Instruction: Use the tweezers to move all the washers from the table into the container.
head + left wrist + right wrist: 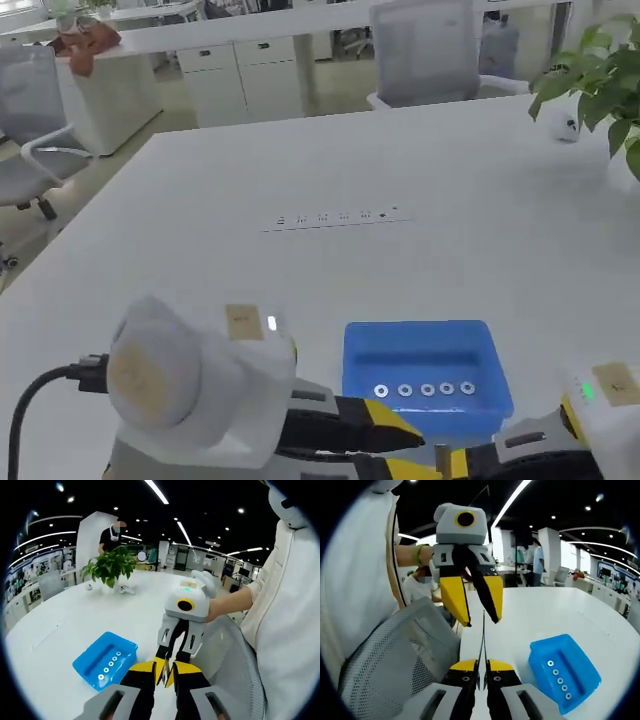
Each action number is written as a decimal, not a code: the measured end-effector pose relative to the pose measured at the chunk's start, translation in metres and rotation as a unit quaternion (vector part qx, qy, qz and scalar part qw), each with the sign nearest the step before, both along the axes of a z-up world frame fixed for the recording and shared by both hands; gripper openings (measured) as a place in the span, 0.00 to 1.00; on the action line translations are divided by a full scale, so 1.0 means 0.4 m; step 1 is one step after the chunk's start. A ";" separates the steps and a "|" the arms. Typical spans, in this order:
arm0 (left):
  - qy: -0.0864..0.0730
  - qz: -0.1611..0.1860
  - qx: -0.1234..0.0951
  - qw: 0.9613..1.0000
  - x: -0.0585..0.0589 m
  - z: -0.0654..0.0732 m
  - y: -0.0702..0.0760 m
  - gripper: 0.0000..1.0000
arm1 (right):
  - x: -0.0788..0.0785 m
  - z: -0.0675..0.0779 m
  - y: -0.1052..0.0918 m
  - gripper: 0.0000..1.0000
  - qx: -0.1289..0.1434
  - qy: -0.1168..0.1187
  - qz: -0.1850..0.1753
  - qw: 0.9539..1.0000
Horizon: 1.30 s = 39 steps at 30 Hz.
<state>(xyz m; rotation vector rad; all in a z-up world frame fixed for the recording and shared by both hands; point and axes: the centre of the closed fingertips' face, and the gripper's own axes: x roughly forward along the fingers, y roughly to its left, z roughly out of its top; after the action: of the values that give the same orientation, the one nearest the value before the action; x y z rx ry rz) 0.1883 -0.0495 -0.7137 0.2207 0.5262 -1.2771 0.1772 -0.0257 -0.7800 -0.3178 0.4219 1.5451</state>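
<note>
Down at the near edge of the white surface [300, 170], the two tools met tip to tip. Seen from its own view, the right tool [482, 672] had its yellow jaws closed on the thin metal tweezers [483, 640], which rose straight up toward the left tool facing it. In the left gripper view, the left tool [166, 672] had its jaws drawn near together with a narrow gap. I cannot tell whether they pinched anything. The blue container [420, 328] sat on the surface just beyond the tools, and five washers [427, 389] lay inside it in a neat row along its near side. A leafy plant [600, 80] stood at the far right corner, and a grey mesh chair [395, 650] sat beside the person.
</note>
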 end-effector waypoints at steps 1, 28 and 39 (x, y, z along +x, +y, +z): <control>-0.001 -0.005 0.003 1.000 -0.001 0.000 -0.002 0.09 | 0.001 -0.001 -0.002 0.03 -0.003 -0.003 0.000 1.000; -0.013 -0.064 0.146 0.987 0.001 -0.161 0.029 0.00 | 0.037 -0.131 -0.038 0.07 -0.094 -0.009 -0.039 0.995; 0.001 -0.096 0.212 0.973 0.005 -0.250 0.058 0.00 | 0.037 -0.117 -0.066 0.09 -0.061 0.023 -0.106 0.992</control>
<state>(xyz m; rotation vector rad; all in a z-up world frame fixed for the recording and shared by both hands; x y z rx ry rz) 0.1903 -0.0264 -0.8135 0.6407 0.7914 -1.3414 0.1921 -0.0520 -0.8266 -0.3230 0.5699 1.3241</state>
